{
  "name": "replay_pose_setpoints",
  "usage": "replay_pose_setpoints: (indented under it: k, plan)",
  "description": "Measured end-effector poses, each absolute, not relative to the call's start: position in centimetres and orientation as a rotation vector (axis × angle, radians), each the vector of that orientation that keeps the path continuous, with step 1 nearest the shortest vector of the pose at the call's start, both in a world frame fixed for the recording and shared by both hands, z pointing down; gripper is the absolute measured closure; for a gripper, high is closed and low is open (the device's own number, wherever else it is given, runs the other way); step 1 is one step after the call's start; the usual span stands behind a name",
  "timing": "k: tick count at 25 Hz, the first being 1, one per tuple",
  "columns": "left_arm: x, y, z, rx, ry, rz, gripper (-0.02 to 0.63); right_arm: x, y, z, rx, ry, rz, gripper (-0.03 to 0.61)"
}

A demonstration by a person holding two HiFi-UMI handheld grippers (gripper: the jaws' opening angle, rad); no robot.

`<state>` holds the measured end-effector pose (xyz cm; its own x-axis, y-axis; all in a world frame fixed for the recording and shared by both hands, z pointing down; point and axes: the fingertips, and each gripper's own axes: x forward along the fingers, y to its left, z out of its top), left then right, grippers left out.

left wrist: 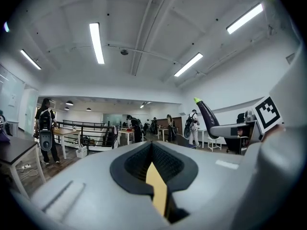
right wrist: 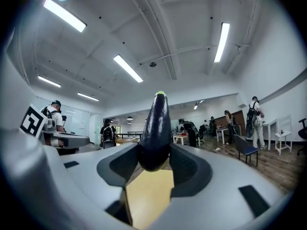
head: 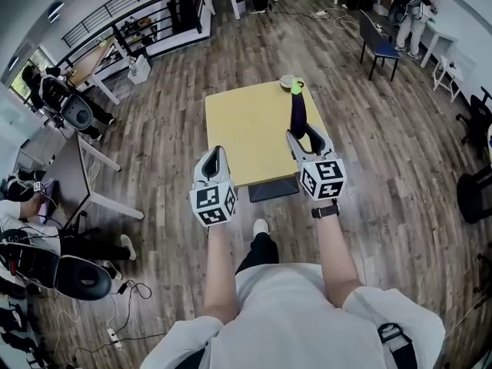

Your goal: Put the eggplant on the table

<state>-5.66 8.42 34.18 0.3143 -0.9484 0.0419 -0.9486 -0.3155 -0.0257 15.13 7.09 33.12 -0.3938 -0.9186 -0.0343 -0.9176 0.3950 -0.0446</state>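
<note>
Nearest the person, above the yellow table's (head: 231, 141) front edge, the left gripper (head: 217, 157) has its jaws pressed together on nothing. Beside it, the right gripper (head: 304, 135) pinches the eggplant (right wrist: 156, 128) upright over the tabletop. Only the right gripper view shows the pads on its glossy, dark-purple lower end. The head view adds its green tip, near a small pale bowl (head: 287, 81) at the far edge.

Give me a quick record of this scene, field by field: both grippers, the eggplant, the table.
right gripper: jaws closed on the eggplant's rounded end
eggplant: dark purple, green stem end pointing away, held in the air over the table
left gripper: jaws together, nothing between them
table: yellow top, eggplant not yet on it
</note>
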Motion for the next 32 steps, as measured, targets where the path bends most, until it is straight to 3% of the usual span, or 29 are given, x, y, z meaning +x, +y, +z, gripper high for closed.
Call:
replay_pose_setpoints:
  k: [13, 26, 32]
  plan:
    - [-6.4, -8.6, 31.5, 2.612, -1.753, -0.035, 0.603, 12.7, -8.7, 31.7, -1.784, 2.557, -0.066, 0.375]
    - [-12.4, -19.6, 36.1, 2.514, -1.655, -0.017, 0.604, 6.8, -18.6, 34.3, -1.822, 2.581, -0.067, 0.376]
    - [-11.0, -22.3, 40.0, 2.493, -1.591, 0.076, 0.603, 6.6, -21.3, 37.7, -1.842, 2.642, -0.138, 0.376]
